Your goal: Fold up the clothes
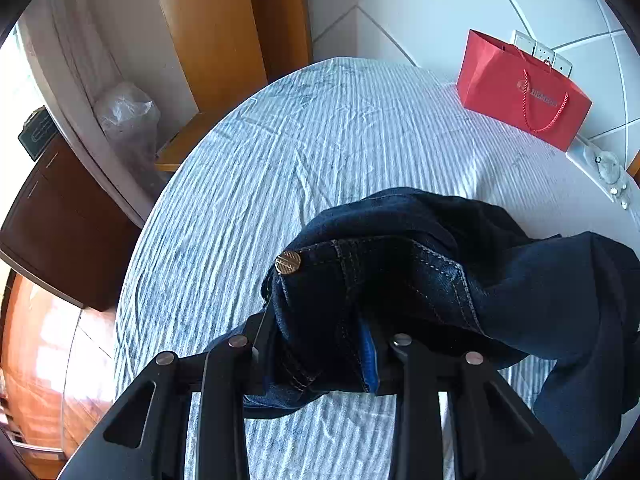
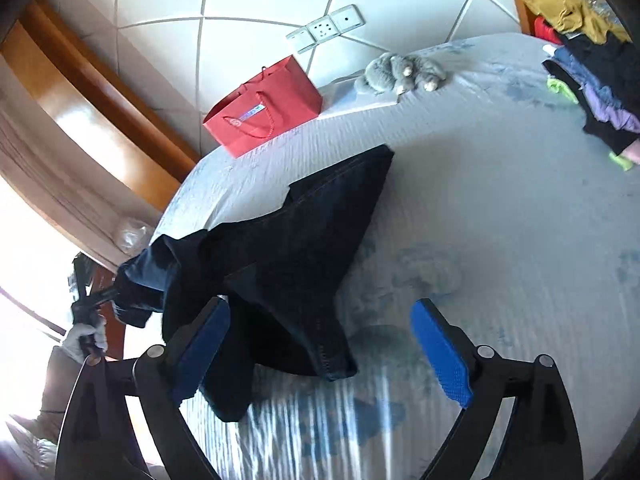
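Dark blue jeans with a brass waist button hang over the striped bed sheet. My left gripper is shut on the jeans' waistband and holds it above the bed. In the right wrist view the jeans stretch from the left gripper, held by a gloved hand at the far left, down toward the bed. My right gripper is open, its blue pads wide apart, with the jeans' lower edge hanging between them and against the left pad.
A red paper bag stands at the head of the bed against the white tiled wall. A grey plush toy lies near it. A pile of mixed clothes sits at the bed's right side. Wooden furniture stands left.
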### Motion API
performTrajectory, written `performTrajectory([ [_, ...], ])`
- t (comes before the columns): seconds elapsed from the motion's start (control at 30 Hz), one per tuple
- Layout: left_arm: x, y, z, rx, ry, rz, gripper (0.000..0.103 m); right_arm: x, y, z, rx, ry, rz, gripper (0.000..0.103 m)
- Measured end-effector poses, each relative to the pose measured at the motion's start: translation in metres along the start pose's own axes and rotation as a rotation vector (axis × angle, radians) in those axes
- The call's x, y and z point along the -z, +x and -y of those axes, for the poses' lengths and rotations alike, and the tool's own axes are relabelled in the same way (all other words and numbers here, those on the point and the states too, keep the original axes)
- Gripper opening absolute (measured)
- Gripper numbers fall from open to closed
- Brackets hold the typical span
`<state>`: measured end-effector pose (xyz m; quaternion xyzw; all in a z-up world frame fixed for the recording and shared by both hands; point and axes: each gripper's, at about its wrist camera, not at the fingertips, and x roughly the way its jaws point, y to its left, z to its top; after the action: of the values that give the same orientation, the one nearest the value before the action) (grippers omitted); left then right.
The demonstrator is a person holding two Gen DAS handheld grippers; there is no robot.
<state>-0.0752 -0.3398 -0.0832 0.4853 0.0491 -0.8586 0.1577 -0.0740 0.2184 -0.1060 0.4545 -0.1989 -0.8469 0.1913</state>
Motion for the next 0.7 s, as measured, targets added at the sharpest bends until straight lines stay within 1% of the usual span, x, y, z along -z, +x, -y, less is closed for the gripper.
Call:
performTrajectory([
  [0.07,0.002,0.003,-0.001,0.002,0.003,-0.005,0.032,0.008,0.026,-0.008,-0.037,0.002,-0.054,0.092],
  [0.17,0.005,0.008,-0.003,0.005,0.009,-0.012,0.033,0.026,0.049,-0.012,-0.060,-0.011,-0.132,0.093],
  [0.23,0.006,0.011,-0.004,0.007,0.012,-0.017,0.033,0.031,0.067,-0.015,-0.065,-0.021,-0.177,0.102],
  [0.27,0.007,0.013,-0.004,0.008,0.014,-0.019,0.033,0.034,0.075,-0.016,-0.061,-0.030,-0.196,0.103],
  [0.57,0.012,0.022,-0.010,0.022,0.003,-0.026,0.037,0.039,0.123,-0.042,0.108,-0.141,-0.248,0.103],
  [0.63,0.013,0.022,-0.010,0.027,0.001,-0.025,0.037,0.041,0.140,-0.049,0.202,-0.172,-0.287,0.103],
  [0.7,0.014,0.023,-0.011,0.033,0.000,-0.025,0.037,0.045,0.152,-0.055,0.210,-0.192,-0.294,0.103],
])
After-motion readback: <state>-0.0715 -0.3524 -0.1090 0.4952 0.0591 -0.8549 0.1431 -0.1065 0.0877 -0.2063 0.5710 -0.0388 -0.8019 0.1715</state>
